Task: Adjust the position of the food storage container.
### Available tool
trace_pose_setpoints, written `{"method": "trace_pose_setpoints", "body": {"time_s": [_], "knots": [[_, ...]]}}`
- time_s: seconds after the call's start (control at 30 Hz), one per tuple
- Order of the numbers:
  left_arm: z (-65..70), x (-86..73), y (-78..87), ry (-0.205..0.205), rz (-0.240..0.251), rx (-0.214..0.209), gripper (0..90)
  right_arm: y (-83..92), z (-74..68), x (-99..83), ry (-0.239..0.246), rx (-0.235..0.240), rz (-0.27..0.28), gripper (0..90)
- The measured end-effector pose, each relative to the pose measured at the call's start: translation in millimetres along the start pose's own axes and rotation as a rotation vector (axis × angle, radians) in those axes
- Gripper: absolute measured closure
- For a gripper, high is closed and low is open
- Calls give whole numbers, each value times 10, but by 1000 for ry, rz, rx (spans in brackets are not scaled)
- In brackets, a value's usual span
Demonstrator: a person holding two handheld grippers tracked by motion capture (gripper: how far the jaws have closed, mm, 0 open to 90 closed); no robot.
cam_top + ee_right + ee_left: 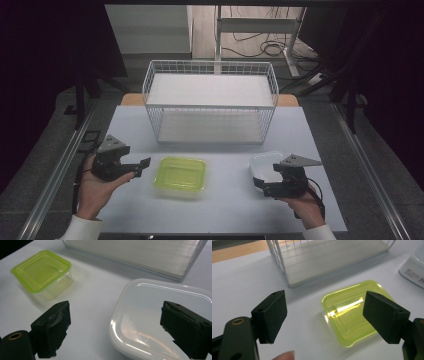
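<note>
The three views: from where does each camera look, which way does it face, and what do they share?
High view: above the person's side, facing forward and down on the table; forearms, left gripper, right gripper.
Left gripper view: between open jaws, toward the green container.
Right gripper view: between open jaws, over the white container.
Shared: both containers and the wire basket.

White sleeve cuffs [82, 226] worn at both wrists, each black hand-held gripper [134, 168] topped by a grey three-cornered plate, brass-ringed screw holes, perhaps worn padding on right gripper's fingers [53, 327]
</note>
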State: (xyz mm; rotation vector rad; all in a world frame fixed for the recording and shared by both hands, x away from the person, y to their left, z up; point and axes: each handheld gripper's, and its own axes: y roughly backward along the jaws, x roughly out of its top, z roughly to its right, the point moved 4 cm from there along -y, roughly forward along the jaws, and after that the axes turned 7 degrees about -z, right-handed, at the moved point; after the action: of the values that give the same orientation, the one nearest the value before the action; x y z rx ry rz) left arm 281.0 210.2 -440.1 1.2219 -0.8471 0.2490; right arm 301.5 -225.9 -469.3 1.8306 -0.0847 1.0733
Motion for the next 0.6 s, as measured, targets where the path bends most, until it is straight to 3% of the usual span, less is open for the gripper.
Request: {"method": "trace_pose_setpoints", "body": {"time_s": [0.6], "knots": [[14, -25, -123, 15, -41, -14, 199, 55, 47, -17, -18, -13, 10, 94]]}}
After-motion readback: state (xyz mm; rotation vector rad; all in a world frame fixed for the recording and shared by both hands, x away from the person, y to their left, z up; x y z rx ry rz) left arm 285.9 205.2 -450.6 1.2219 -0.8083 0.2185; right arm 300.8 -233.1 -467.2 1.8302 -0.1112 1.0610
